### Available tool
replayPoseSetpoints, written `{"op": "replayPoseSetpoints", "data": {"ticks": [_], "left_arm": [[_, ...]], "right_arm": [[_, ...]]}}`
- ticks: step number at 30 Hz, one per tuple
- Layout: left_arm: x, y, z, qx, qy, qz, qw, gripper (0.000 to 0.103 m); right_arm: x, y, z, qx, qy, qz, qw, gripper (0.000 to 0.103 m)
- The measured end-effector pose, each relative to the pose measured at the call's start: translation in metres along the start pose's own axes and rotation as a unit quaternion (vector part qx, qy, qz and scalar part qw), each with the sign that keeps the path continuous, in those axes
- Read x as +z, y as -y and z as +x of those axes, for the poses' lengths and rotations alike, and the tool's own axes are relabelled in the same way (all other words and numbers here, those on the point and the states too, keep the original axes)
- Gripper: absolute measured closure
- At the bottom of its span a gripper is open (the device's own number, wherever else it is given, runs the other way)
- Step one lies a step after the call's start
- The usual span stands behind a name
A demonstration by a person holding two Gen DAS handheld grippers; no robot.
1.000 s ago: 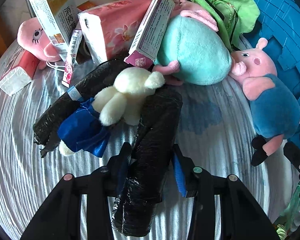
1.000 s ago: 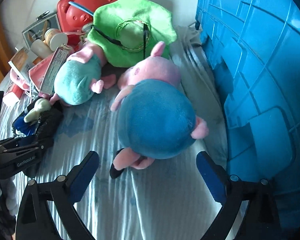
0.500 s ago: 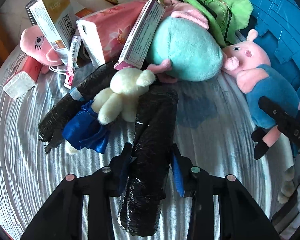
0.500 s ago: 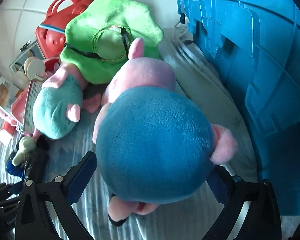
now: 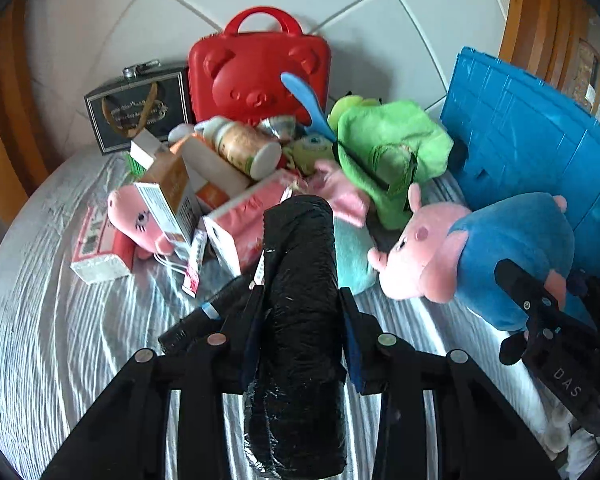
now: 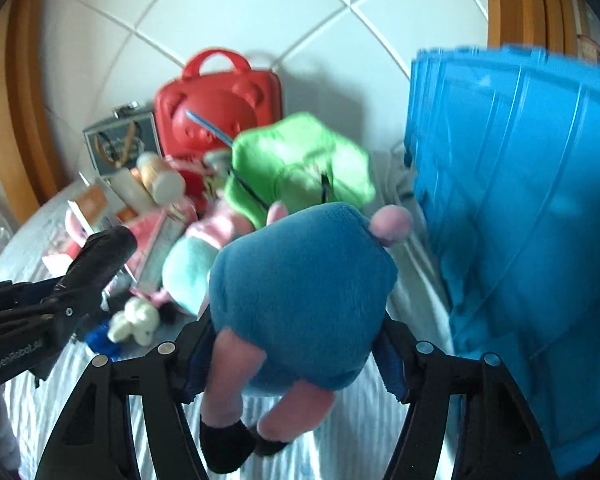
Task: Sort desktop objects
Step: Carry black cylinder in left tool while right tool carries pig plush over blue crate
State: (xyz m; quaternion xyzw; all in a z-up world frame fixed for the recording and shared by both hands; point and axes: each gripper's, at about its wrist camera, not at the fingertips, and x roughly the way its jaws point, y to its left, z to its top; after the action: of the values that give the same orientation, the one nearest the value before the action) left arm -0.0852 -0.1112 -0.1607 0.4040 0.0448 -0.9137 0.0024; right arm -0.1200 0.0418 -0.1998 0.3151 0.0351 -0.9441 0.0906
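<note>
Gripping, left gripper point(image 5: 302, 320): clenched on a black plastic-wrapped roll point(image 5: 300, 312), blue pads pressed against both its sides; the roll stands up between the jaws, its far end raised above the clutter
Gripping, right gripper point(image 6: 296, 354): jaws closing around the blue-bodied pig plush point(image 6: 300, 300), pads tight against its flanks; the plush is grasped, its pink legs and black feet dangling toward the camera
Pig plush in left view: the plush point(image 5: 480, 256) hangs clear of the grey striped cloth point(image 5: 52, 340), just in front of the blue crate point(image 5: 532, 128), snout pointing left
Blue crate: at the right edge of the cloth, close beside the plush in the right wrist view
Second black roll point(image 5: 204, 316): lying on the cloth under the left fingers
Clutter behind: red bear-faced case point(image 5: 260, 76) upright against the tiled wall, green plush point(image 5: 388, 152) beside it, teal-bodied plush point(image 6: 188, 268), pink tissue pack point(image 5: 248, 224), boxes and a bottle point(image 5: 240, 148) piled together
Small white plush point(image 6: 136, 320): on the cloth by a blue scrap, near the left gripper
Sharpness: right wrist view is blurred
</note>
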Motion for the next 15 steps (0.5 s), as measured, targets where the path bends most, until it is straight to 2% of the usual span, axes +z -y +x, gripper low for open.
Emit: {"op": "replayPoseSetpoints", "data": {"ticks": [2,9,11,15], "left_arm": [[0.012,-0.01,0.004,-0.004,0.019,0.001,0.9998,0.069],[0.044,0.006,-0.062,-0.021,0.095,0.01,0.9952,0.069],[0.052,0.019,-0.077,-0.029,0.115,0.016,0.9929,0.069],[0.07,0.049,-0.099,-0.044,0.147,0.033,0.9876,0.069]], "right_arm": [[0.016,-0.006,-0.014,0.004,0.026,-0.007,1.0,0.036],[0.059,-0.004,-0.086,0.011,0.122,-0.012,0.992,0.036],[0.071,0.004,-0.115,-0.002,0.162,-0.012,0.987,0.036],[0.087,0.034,-0.157,-0.03,0.21,-0.001,0.977,0.036]]}}
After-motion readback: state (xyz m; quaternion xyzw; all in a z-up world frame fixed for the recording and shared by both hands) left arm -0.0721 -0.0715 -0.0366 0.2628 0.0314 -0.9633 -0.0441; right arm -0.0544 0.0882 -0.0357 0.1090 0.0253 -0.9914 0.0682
